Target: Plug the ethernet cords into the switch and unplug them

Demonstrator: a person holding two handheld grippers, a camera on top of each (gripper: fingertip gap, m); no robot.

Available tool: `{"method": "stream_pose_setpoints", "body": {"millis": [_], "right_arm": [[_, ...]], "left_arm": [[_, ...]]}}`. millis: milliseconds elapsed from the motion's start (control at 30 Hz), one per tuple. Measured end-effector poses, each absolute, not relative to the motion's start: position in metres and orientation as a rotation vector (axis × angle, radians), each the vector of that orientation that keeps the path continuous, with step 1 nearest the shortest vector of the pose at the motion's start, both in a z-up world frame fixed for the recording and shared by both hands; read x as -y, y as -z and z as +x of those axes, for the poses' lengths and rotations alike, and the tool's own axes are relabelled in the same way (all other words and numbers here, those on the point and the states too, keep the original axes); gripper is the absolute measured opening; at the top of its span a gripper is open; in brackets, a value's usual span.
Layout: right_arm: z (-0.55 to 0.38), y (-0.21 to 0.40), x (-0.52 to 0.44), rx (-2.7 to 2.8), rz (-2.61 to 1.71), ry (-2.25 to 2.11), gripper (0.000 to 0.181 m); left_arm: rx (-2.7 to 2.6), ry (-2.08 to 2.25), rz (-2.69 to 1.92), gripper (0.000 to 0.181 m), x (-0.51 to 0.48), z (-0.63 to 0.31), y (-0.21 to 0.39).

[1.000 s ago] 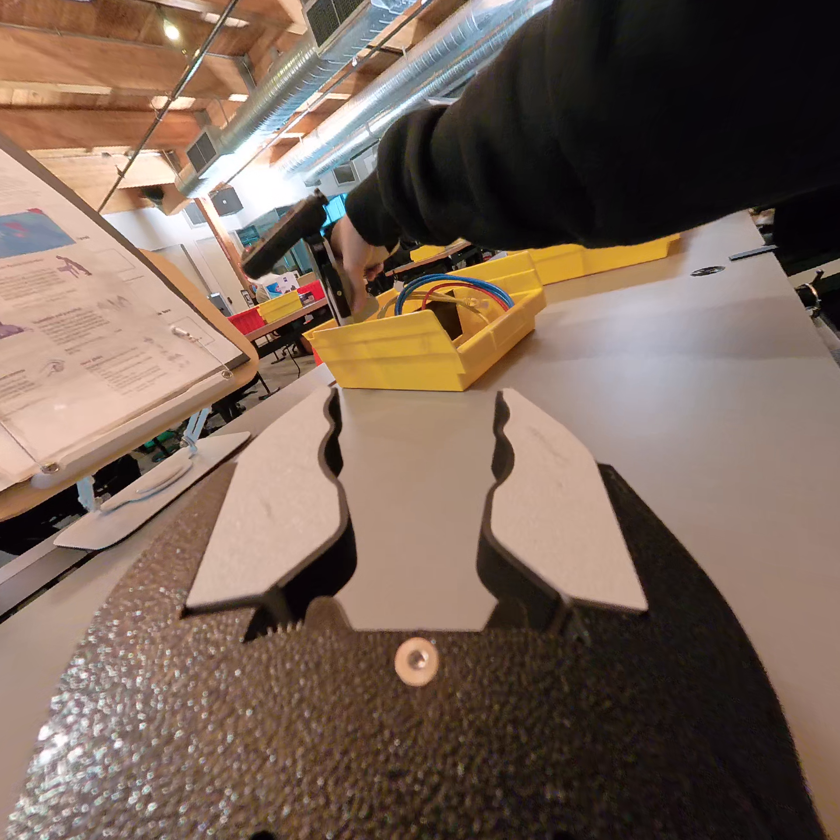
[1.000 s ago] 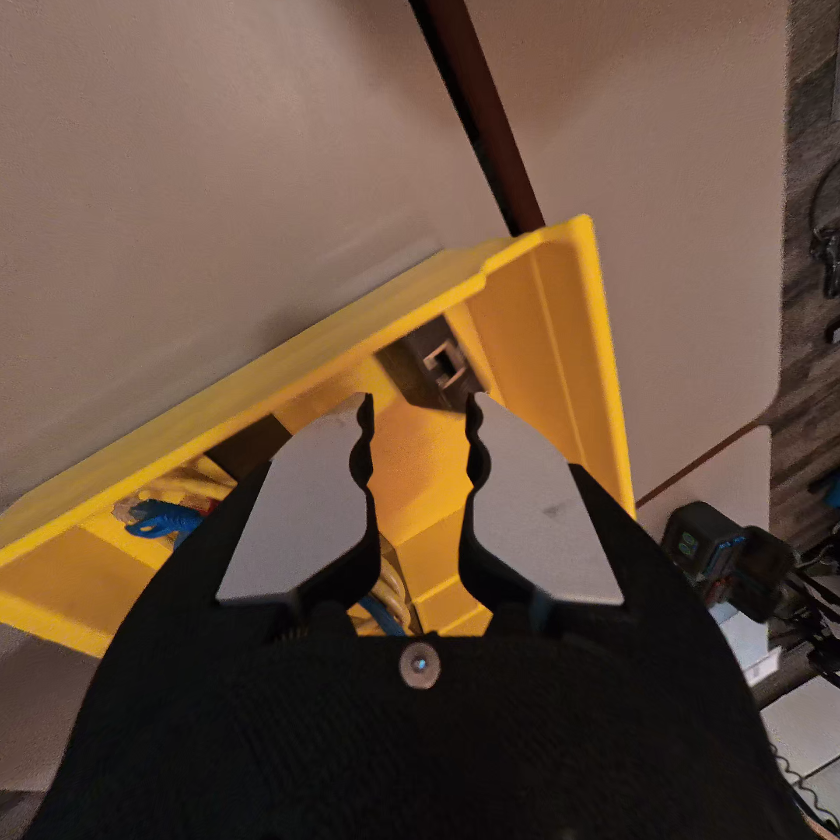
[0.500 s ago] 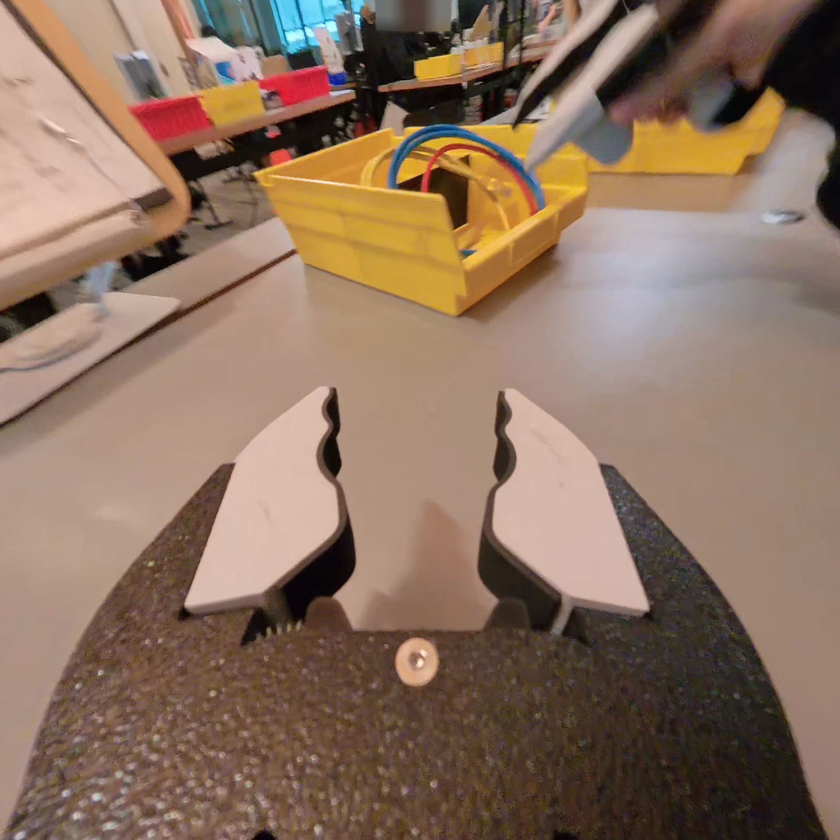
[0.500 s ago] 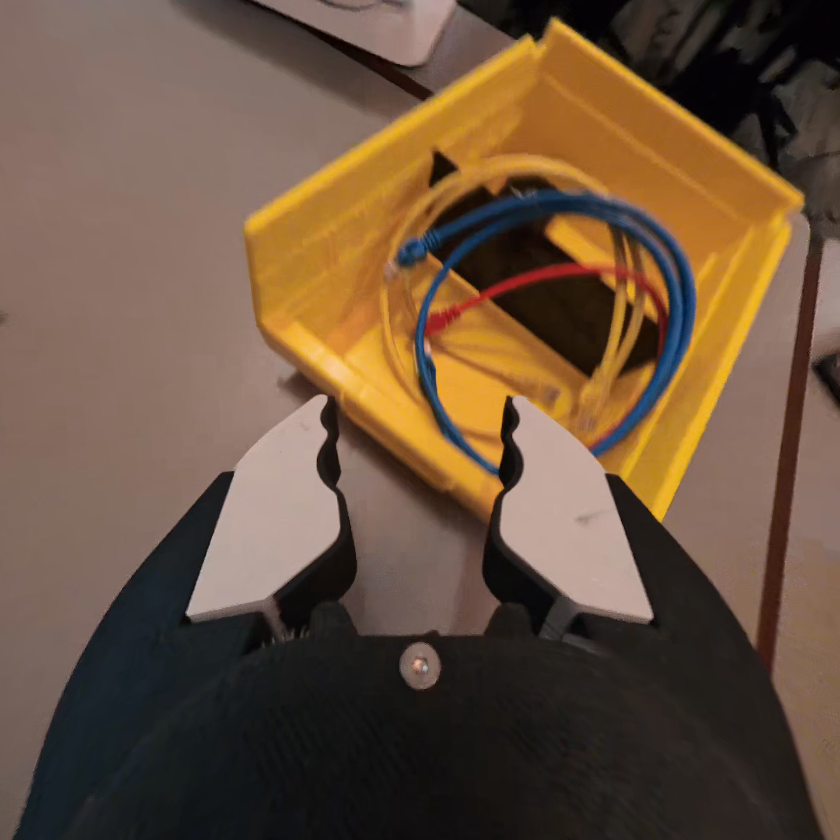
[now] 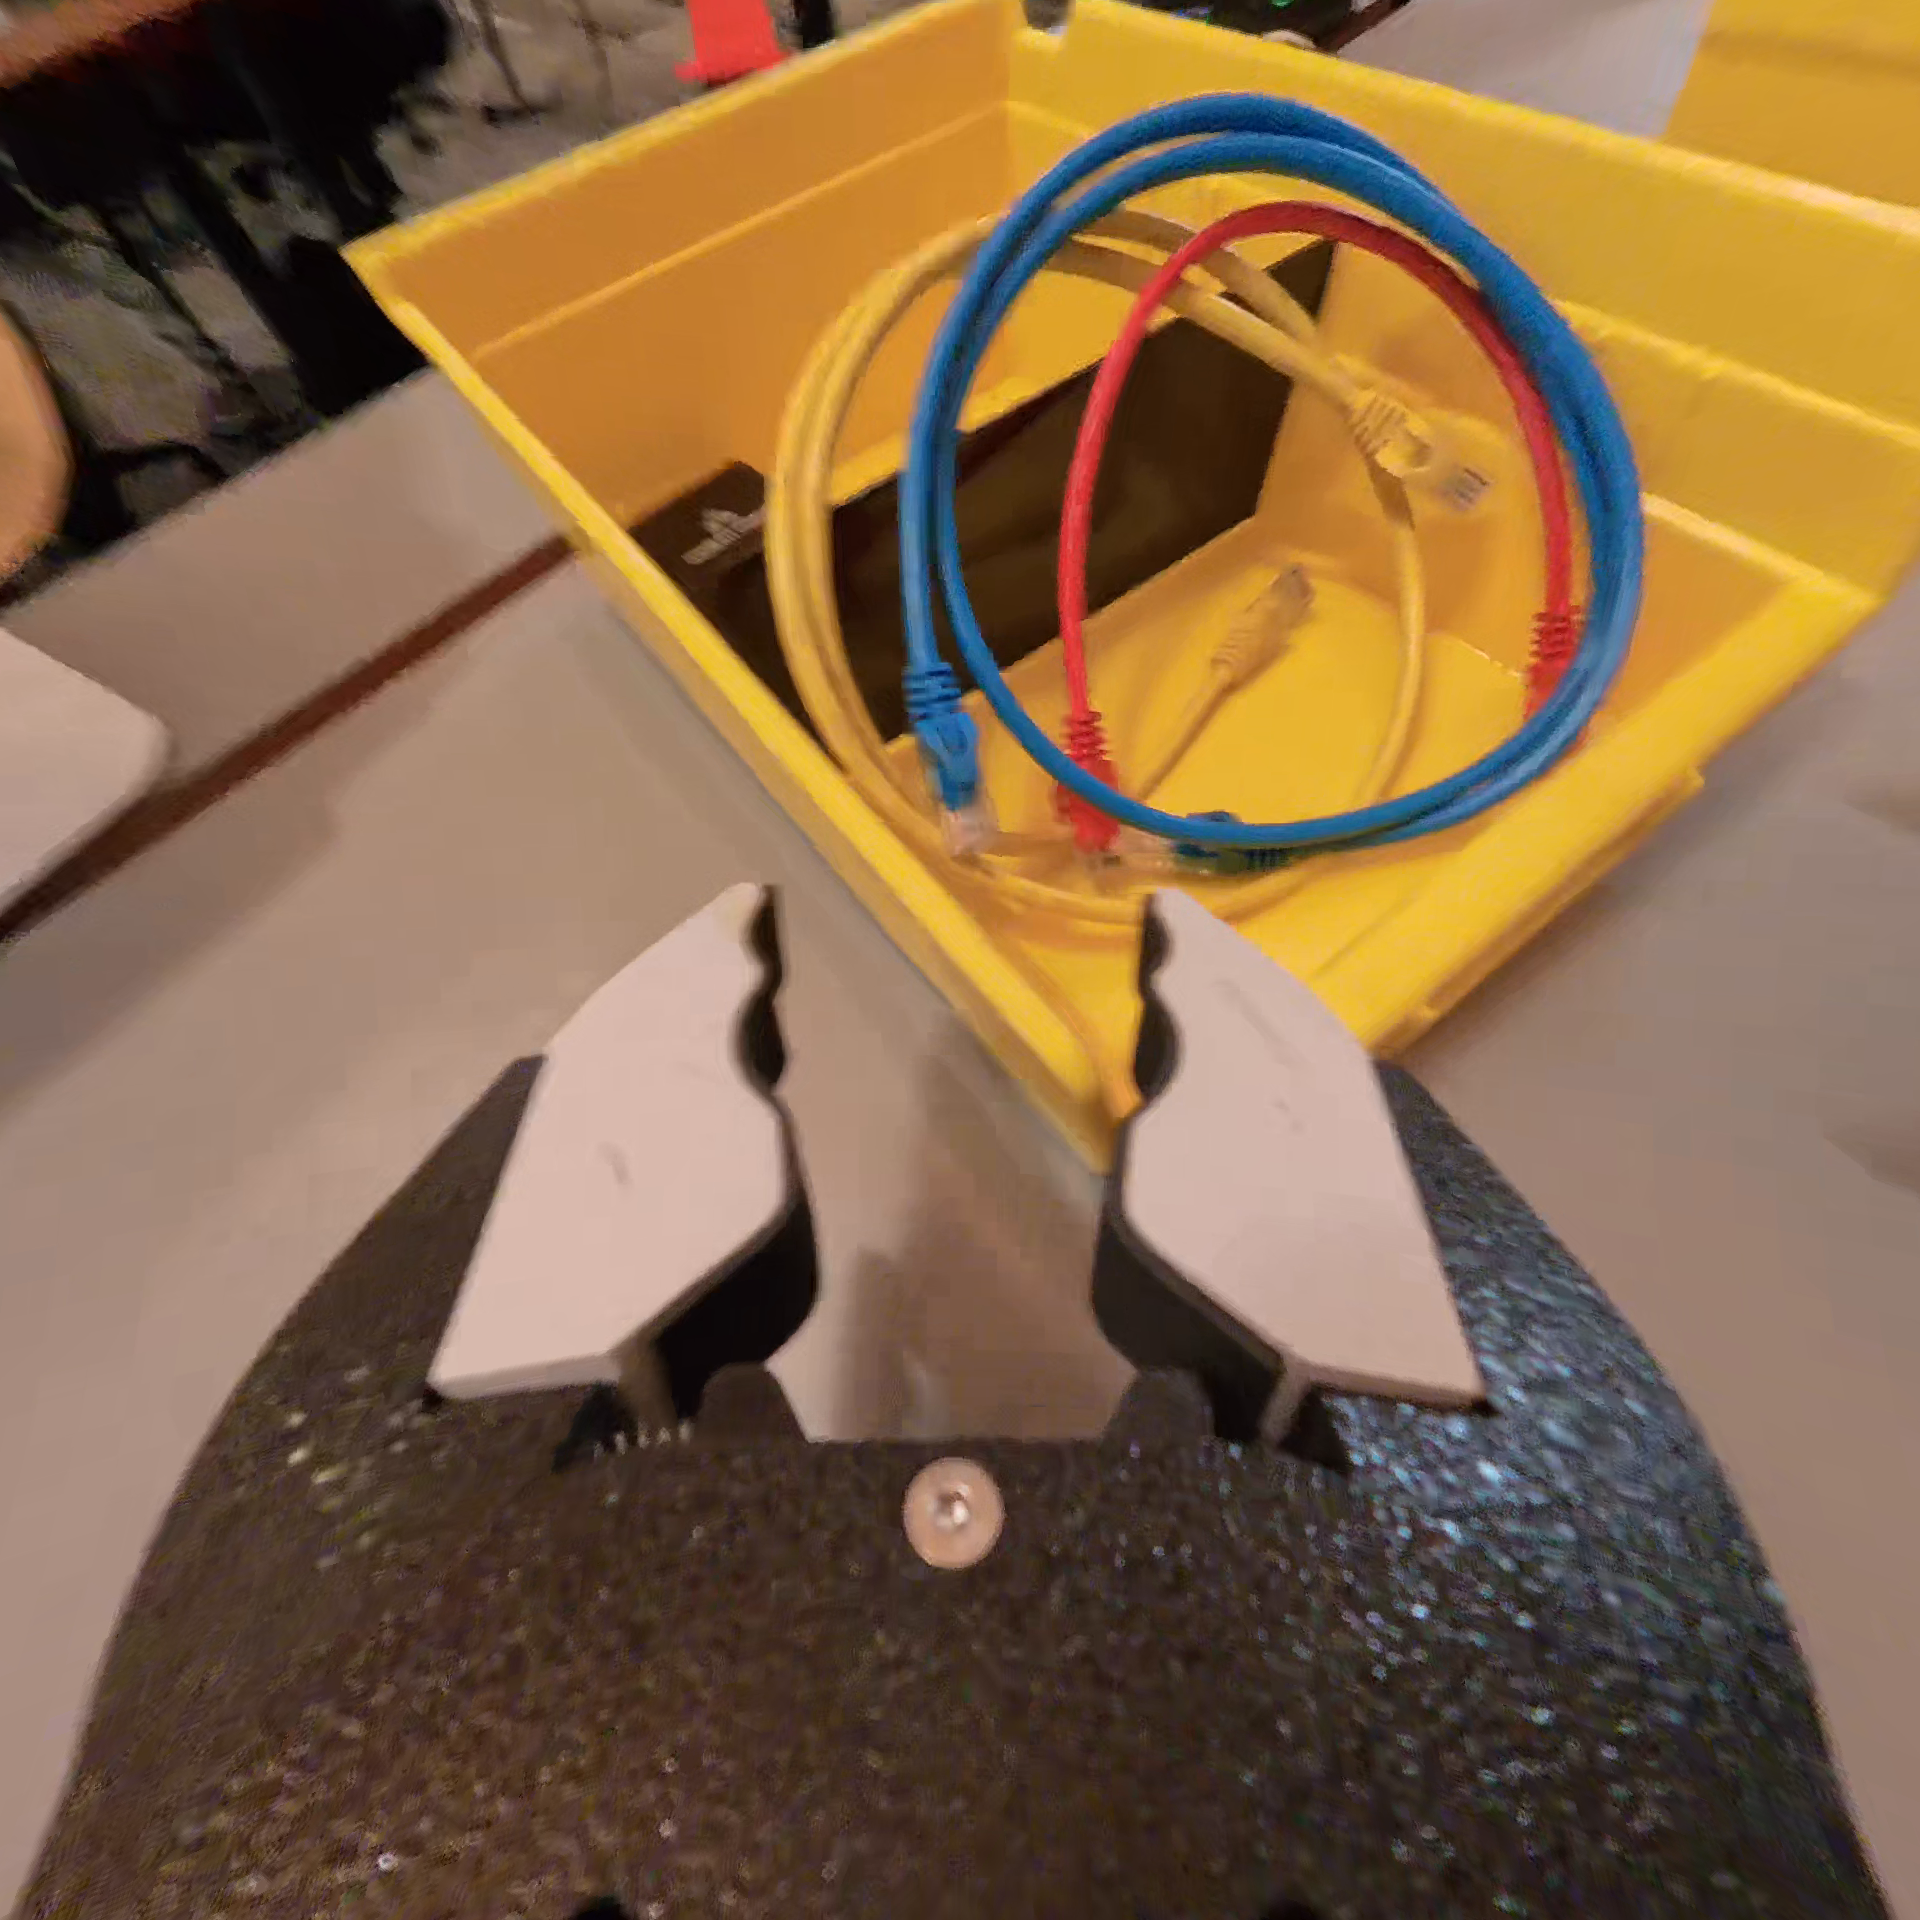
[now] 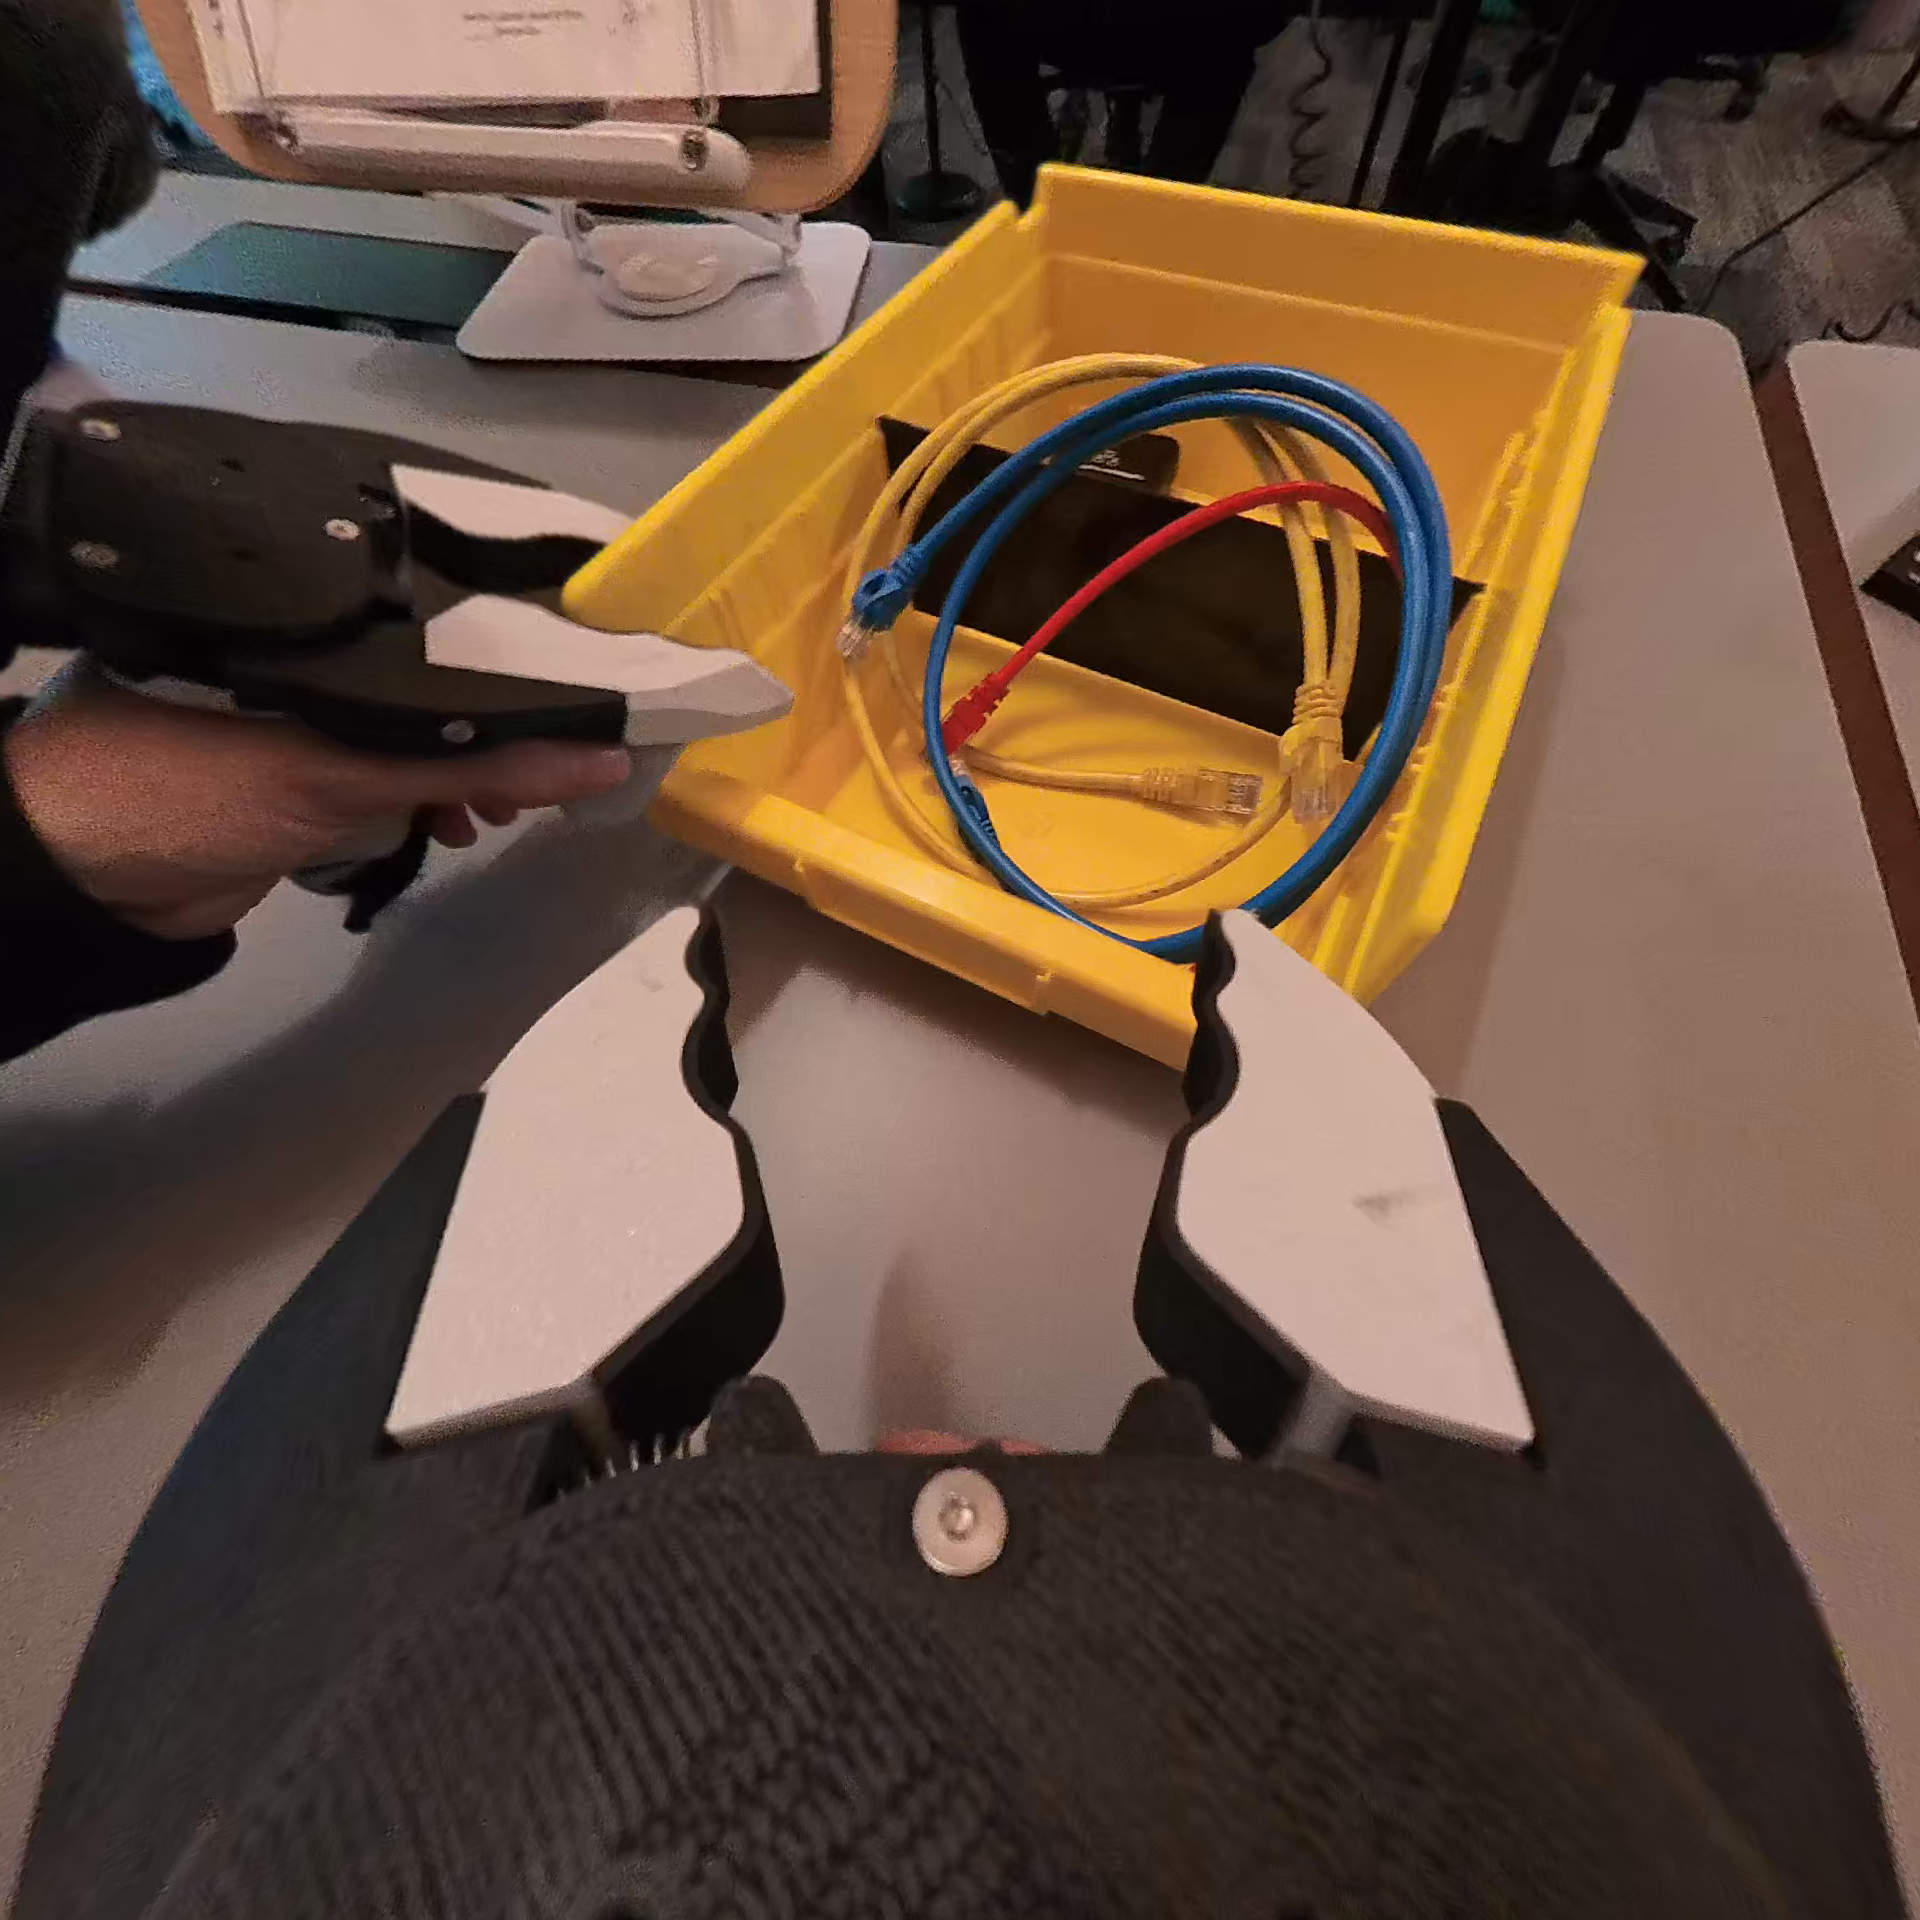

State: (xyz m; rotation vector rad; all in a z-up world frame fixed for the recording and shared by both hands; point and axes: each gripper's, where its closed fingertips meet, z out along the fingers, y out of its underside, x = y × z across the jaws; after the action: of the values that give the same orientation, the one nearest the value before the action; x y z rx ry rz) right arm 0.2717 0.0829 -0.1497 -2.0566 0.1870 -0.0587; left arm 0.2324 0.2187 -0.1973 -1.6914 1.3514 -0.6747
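In the lower half of the right wrist view, the right gripper (image 6: 956, 997) is hovering over the grey worktop (image 6: 1621, 1039) with its jaws spread wide and nothing between them, its tips just short of the near wall of the yellow bin (image 6: 935, 904) at mid-frame. In the left wrist view the left gripper (image 5: 956, 935) is likewise sitting with jaws spread and empty, pointing at a corner of the same bin (image 5: 665, 312); seen from the right camera, that left gripper (image 6: 665, 623) is reaching in from the left edge of the frame, held by a hand (image 6: 260, 810), with its tips right at the bin's rim. Inside the bin, a loose coil of ethernet cords is lying: a blue cord (image 6: 1434, 582), a red cord (image 6: 1101, 592) and yellow cords (image 6: 1330, 623), their plugs all free. Behind the coil, standing on edge across the bin, a black slab (image 6: 1143, 592) is probably the switch; its ports are not visible from here. Toward the top of the frame a document stand (image 6: 665, 301) is resting on the worktop. Judging by this, the work is only at the approach: nothing is plugged yet. The next move is probably calling for one gripper to pinch a cord just behind a plug, such as the blue plug (image 5: 951, 769) near the left gripper, while the other steadies the switch.
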Motion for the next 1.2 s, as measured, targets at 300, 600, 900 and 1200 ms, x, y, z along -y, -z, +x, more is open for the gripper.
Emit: {"method": "stream_pose_setpoints", "body": {"millis": [300, 600, 900, 1200], "right_arm": [[0.234, 0.131, -0.092, 0.011, -2.044, 0.067, 0.084], [0.103, 0.094, -0.137, 0.248, -1.909, -0.271, 0.082], [-0.123, 0.038, -0.265, 0.596, -1.899, -0.846, 0.091], [-0.254, 0.109, -0.443, 0.262, -2.382, -0.993, 0.078]], "left_arm": [[-1.275, 0.554, -1.692, 0.006, -0.258, 0.143, 0.196], [-1.172, 0.567, -1.746, 0.005, -0.261, -0.065, 0.194], [-0.873, 0.463, -1.773, 0.005, -0.263, -0.216, 0.190], [-0.748, 0.410, -1.728, 0.006, -0.265, -0.249, 0.187]]}}
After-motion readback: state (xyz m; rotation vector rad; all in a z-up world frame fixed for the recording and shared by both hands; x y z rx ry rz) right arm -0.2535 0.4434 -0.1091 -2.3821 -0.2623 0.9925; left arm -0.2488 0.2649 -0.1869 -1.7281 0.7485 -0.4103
